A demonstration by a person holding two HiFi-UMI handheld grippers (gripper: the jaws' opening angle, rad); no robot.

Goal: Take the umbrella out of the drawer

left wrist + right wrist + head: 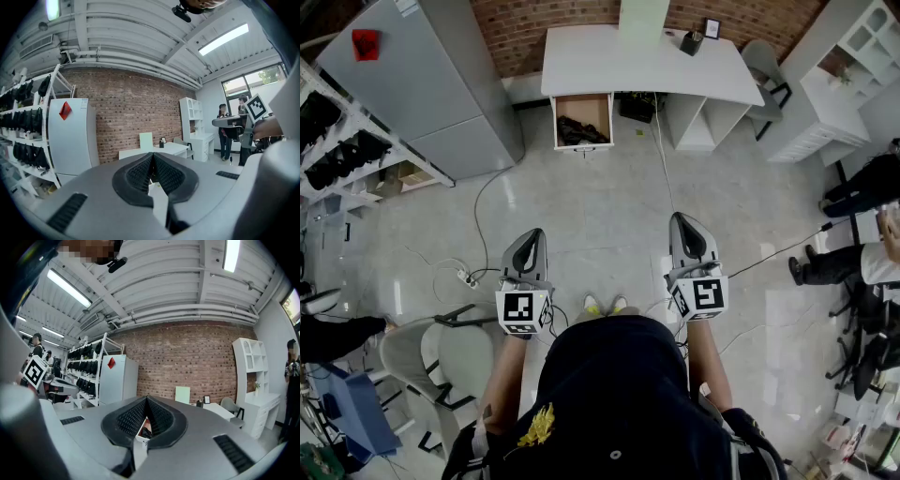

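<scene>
left gripper (pixel 533 234): jaws pressed together with nothing between them; held about level above the floor, well short of the desk.
right gripper (pixel 680 218): jaws also closed tip to tip and empty; held level, beside the left one, both aimed toward the desk.
umbrella (pixel 579 131): a dark bundle lying inside the open drawer, far ahead of both grippers, untouched.
drawer (pixel 556 120): pulled out from under the left end of the white desk, wooden inside, white front facing the person.
white desk (pixel 637 61): stands against the brick wall (pixel 520 33); a pale upright panel and a few small dark items sit on top.
grey cabinet (pixel 412 84): tall, left of the desk, with a red mark (pixel 365 43) on it.
shelving (pixel 337 141): at far left, holding dark items.
grey chair (pixel 441 356): just left of the person.
cable (pixel 661 150): runs across the floor from the desk.
</scene>
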